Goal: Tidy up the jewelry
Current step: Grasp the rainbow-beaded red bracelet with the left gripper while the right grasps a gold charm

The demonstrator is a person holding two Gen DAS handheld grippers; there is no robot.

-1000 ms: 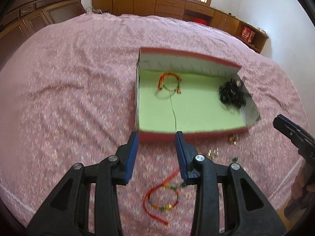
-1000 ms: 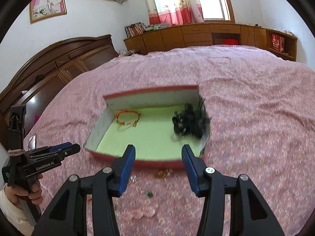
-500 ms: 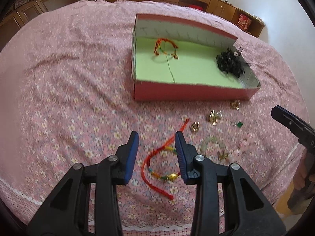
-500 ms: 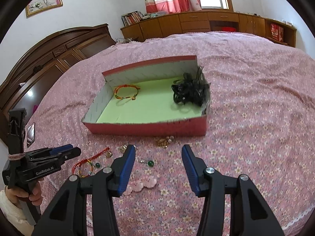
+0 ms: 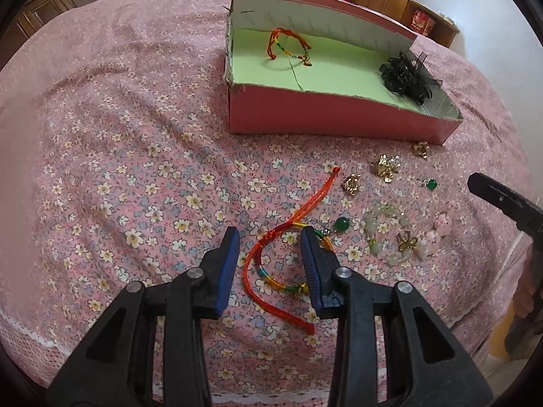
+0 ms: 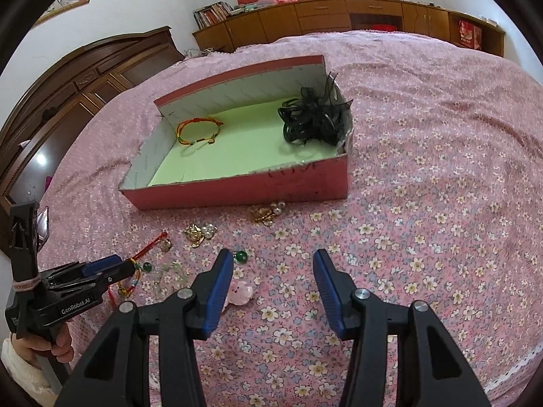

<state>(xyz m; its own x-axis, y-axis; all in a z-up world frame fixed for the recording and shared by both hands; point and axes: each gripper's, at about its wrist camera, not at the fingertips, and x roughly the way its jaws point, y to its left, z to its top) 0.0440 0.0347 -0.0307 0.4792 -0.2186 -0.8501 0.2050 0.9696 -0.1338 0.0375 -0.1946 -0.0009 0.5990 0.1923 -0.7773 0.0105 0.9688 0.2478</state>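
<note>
A red box [image 5: 325, 118] with a green floor lies on the pink floral bedspread; it holds a red string bracelet [image 5: 288, 45] and a black hair-tie bundle [image 5: 405, 74]. A second red string bracelet [image 5: 271, 268] lies on the bedspread between the open fingers of my left gripper [image 5: 269, 237]. My right gripper [image 6: 273, 264] is open and empty over the bedspread in front of the box [image 6: 244, 186]. Gold earrings [image 5: 385, 166], green beads [image 5: 342, 222], a pale bead bracelet [image 5: 387, 234] and pink charms [image 6: 239, 291] lie loose.
The bed's lace-trimmed front edge [image 5: 237, 396] is close below the left gripper. A dark wooden headboard [image 6: 78, 78] and low cabinets [image 6: 339, 17] stand beyond the bed.
Both grippers drew back from the box toward the bed's front edge and tilted down. The left gripper now straddles the loose red bracelet. Both stayed open.
</note>
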